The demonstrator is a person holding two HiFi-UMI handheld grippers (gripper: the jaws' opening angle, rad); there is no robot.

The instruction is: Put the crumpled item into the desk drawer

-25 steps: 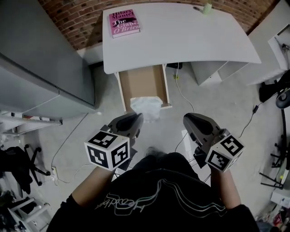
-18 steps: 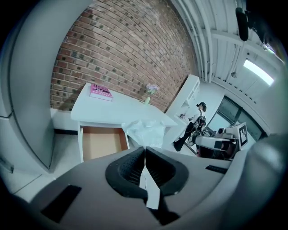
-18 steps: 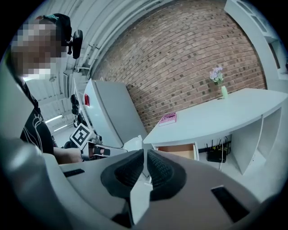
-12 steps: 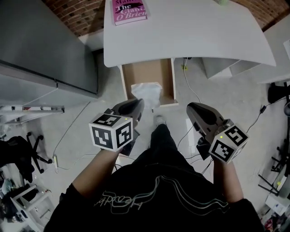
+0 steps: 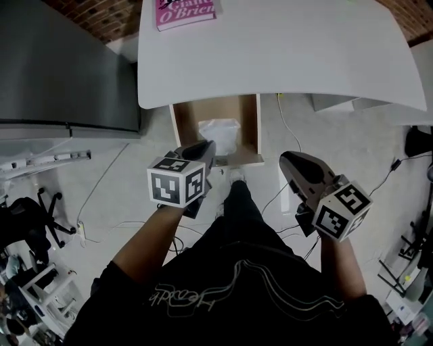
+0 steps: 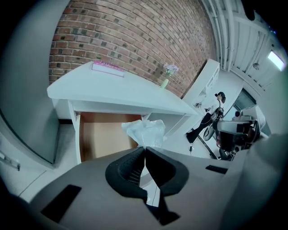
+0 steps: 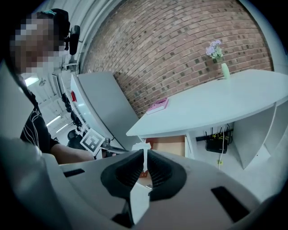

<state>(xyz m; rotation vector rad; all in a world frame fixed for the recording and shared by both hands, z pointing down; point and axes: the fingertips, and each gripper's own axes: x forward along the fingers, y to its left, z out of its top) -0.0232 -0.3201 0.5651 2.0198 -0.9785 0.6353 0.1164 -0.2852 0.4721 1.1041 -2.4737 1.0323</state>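
Cabinet: tall grey metal cabinet (image 5: 61,67), just left of the surface.
Book: pink paperback book (image 5: 186,13), lying flat on the far-left corner of the white curved surface (image 5: 291,54).
Left claw: left claw (image 5: 210,147) pressed shut, pinching the crumpled white plastic bag (image 5: 218,135). The bag bunches out past the tips.
Bag position: over the front part of the open brown-floored drawer (image 5: 258,128), under the surface edge. Contact with the drawer floor is unclear.
Right claw: right claw (image 5: 287,159) pressed together, nothing pinched, right of the drawer front and apart from it.
Vase: small green vase with pale flowers (image 7: 223,69), far side of the surface.
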